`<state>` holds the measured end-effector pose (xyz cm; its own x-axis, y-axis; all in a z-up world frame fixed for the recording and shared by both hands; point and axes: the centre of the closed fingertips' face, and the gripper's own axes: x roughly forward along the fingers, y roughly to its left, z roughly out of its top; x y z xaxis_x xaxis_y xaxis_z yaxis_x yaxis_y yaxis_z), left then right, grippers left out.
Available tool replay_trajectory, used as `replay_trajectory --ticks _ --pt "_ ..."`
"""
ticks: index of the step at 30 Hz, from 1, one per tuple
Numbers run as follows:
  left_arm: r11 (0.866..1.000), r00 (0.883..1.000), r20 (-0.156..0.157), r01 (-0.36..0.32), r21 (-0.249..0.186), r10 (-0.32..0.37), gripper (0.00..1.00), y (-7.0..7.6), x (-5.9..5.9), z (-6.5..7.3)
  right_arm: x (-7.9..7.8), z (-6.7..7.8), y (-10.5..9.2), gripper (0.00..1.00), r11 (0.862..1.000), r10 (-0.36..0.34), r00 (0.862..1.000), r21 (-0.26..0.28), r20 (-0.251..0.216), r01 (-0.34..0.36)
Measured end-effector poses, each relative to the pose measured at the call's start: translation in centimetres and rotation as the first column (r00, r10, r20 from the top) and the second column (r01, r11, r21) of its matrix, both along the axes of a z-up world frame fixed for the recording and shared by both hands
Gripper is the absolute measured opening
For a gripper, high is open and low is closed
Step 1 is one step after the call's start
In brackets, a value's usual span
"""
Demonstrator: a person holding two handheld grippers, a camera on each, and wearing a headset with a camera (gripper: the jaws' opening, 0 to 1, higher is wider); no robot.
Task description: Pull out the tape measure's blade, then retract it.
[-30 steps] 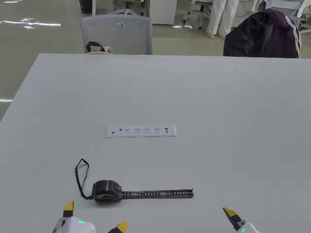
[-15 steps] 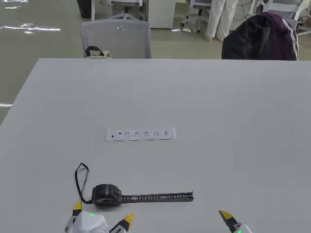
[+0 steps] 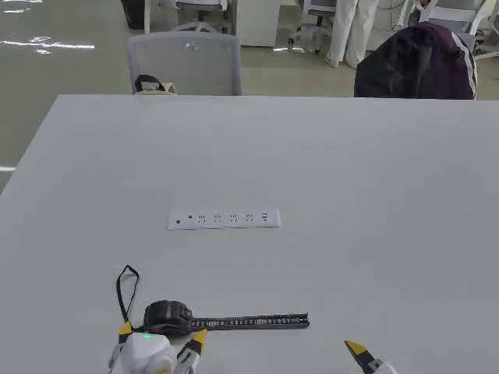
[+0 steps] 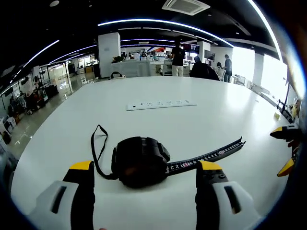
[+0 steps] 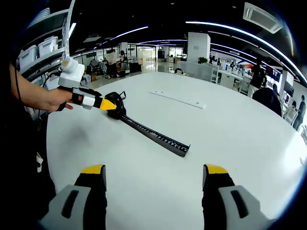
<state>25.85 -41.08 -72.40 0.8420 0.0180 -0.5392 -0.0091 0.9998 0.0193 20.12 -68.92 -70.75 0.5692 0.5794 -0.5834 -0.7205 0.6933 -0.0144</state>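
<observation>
A black tape measure (image 3: 168, 315) lies on the white table (image 3: 312, 156) near the front edge, its dark blade (image 3: 253, 321) pulled out to the right and a wrist strap (image 3: 123, 287) looping up to the left. My left gripper (image 3: 160, 336) stands open just in front of the case, one yellow-tipped finger on each side of it; the case (image 4: 140, 160) lies just beyond the fingertips. My right gripper (image 5: 151, 170) is open and holds nothing, a short way from the blade's end (image 5: 182, 149). One of its fingertips (image 3: 356, 349) shows at the bottom right.
A white power strip (image 3: 224, 220) lies mid-table beyond the tape. Behind the far edge stand a grey mesh chair (image 3: 184, 62) and a chair draped with a dark jacket (image 3: 415, 61). A person (image 3: 351, 27) stands further back.
My left gripper has moved forward up to the tape measure's case. The right gripper's tip has slid slightly left. The tape measure lies where it was; the camera tilted a little.
</observation>
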Motion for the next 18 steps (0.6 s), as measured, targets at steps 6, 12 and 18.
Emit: replay_trajectory --ticks 6,12,18 --pt "0.999 0.999 -0.001 -0.043 -0.028 0.043 0.84 0.2 0.7 -0.7 1.1 -0.3 -0.1 0.78 0.999 0.041 0.999 -0.007 0.010 -0.041" --pt "0.996 0.996 0.002 -0.084 -0.044 0.084 0.84 1.2 2.0 -1.6 2.3 -0.9 -0.1 0.71 0.994 0.111 0.994 -0.017 0.023 -0.111" --pt "0.992 0.994 -0.021 -0.110 -0.053 0.109 0.81 1.0 2.3 -2.4 3.3 -1.4 -0.3 0.65 0.984 0.173 0.985 -0.041 0.023 -0.172"
